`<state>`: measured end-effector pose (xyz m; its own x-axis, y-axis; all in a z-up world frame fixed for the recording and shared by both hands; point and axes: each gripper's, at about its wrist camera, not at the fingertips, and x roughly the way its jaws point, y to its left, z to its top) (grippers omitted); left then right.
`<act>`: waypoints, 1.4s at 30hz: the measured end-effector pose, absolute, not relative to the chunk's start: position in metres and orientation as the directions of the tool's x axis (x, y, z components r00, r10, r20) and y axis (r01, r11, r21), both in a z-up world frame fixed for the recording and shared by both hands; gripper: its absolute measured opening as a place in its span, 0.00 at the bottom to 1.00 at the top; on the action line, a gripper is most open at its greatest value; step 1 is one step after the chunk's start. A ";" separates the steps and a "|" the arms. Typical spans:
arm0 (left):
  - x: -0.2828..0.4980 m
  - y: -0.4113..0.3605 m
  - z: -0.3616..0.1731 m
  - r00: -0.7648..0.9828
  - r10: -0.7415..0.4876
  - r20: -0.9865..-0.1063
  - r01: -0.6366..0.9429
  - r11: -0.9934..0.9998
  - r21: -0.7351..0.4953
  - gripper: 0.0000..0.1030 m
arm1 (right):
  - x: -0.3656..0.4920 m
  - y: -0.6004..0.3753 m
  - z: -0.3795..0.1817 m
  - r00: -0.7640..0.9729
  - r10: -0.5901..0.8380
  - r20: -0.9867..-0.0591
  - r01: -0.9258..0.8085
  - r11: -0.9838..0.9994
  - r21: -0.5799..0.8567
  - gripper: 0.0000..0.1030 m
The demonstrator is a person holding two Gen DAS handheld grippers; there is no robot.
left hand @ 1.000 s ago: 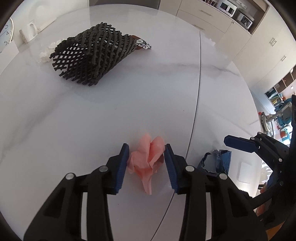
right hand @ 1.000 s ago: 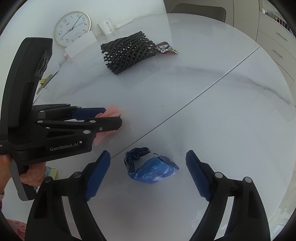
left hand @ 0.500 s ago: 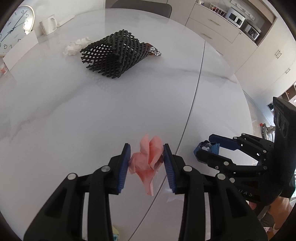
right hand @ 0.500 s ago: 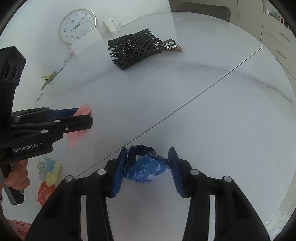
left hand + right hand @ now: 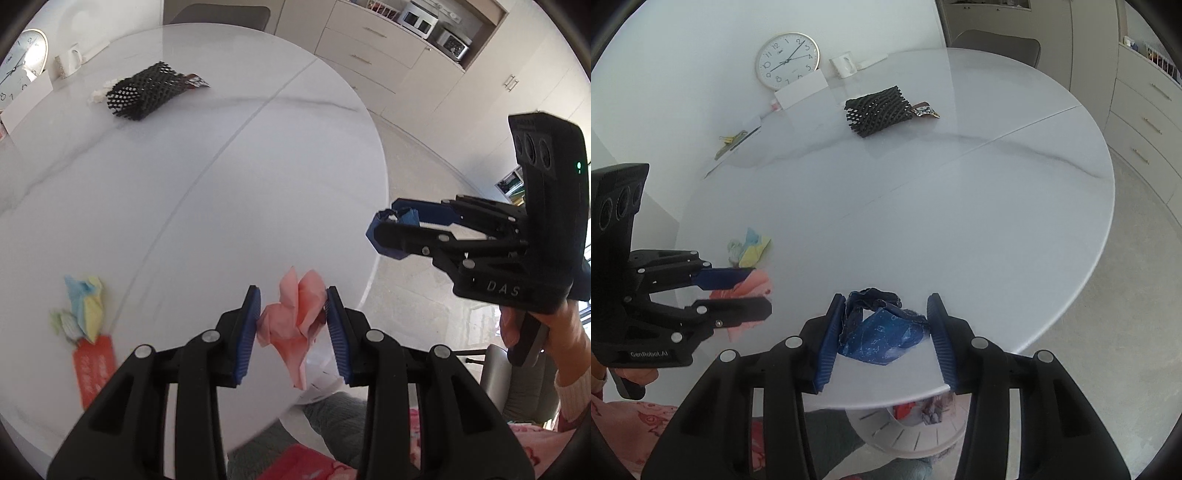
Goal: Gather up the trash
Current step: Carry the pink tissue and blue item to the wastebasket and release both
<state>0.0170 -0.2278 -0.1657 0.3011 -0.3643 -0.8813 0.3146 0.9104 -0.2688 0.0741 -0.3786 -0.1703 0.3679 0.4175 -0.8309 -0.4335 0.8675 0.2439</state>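
Observation:
My left gripper [image 5: 291, 325] is shut on a crumpled pink paper [image 5: 295, 325] and holds it above the near edge of the white round table [image 5: 184, 192]. My right gripper [image 5: 886, 328] is shut on a crumpled blue wrapper [image 5: 882, 336], lifted over the table's near edge. The right gripper shows in the left wrist view [image 5: 391, 232], off the table's right side. The left gripper shows in the right wrist view [image 5: 746, 291] with the pink paper [image 5: 757, 284].
A black mesh net [image 5: 144, 92] lies far back with a small foil wrapper [image 5: 195, 81] and a white tissue [image 5: 98, 96] beside it. Crumpled blue-yellow paper [image 5: 83, 306] and a red card [image 5: 96, 369] lie near left. A clock [image 5: 786, 61], mug [image 5: 844, 66] and cabinets [image 5: 369, 55] stand behind.
Both grippers have lifted and pulled back toward the table's near edge with their trash. The right gripper closed on the blue wrapper one second ago and raised it.

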 end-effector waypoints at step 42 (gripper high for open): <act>-0.068 -0.216 -0.121 0.474 -0.045 -0.880 -0.130 0.984 -0.120 0.88 | -0.027 -0.433 -0.216 0.205 0.511 -0.835 -0.586 0.747 0.314 0.56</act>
